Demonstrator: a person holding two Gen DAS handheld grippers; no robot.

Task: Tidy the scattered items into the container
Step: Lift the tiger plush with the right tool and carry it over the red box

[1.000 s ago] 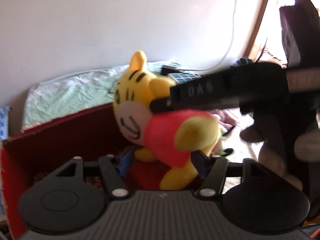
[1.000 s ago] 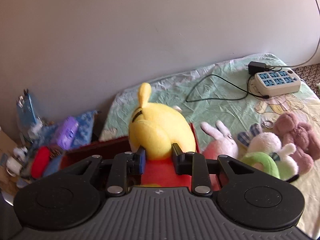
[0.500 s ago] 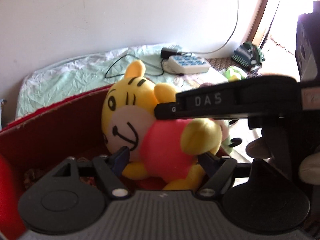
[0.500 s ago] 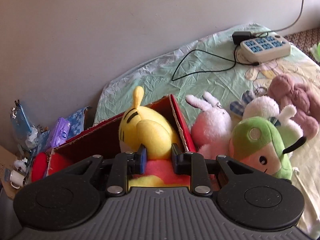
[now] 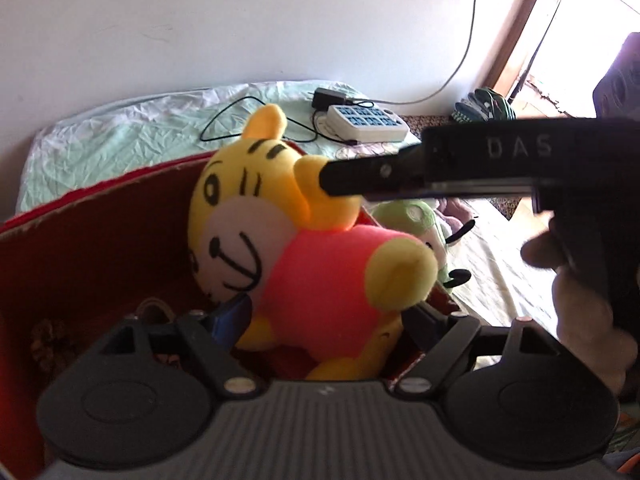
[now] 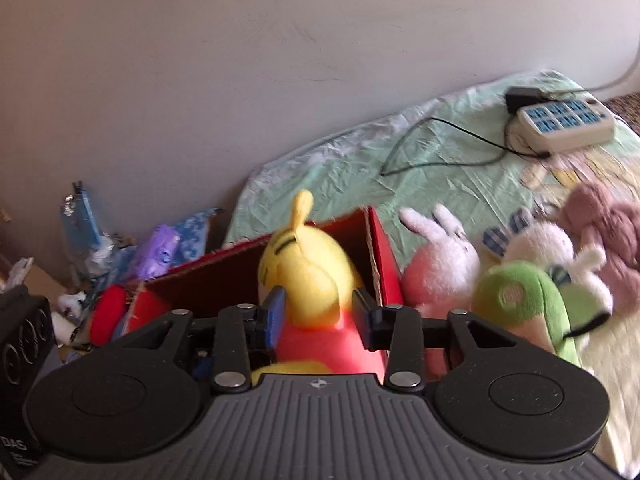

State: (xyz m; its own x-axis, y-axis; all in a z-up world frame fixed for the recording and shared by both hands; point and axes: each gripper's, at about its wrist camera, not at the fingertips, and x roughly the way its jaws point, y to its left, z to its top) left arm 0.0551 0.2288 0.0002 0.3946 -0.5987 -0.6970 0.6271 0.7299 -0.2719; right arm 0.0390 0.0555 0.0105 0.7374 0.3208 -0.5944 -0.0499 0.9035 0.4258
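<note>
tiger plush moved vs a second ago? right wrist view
Yes. The tiger plush has come down into the red box; earlier it hid most of the box wall. The right tongs have just been opening around it.

You see bed under wrinkled pale mint-green sheet (image 6: 344, 168), run along plain wall. On it: red cardboard box (image 6: 382, 254), open top, near sheet's left edge. Just right of box, pink-and-white plush rabbit (image 6: 440, 260), touching green-headed plush toy (image 6: 520, 300). Behind those, white plush with blue checked ears (image 6: 536, 240) and mauve plush bear (image 6: 604, 224), bunched together. Farther back, white power strip with blue sockets (image 6: 564, 124), black adapter (image 6: 524, 98) plugged in, thin black cable (image 6: 440, 148) looped across sheet.
</note>
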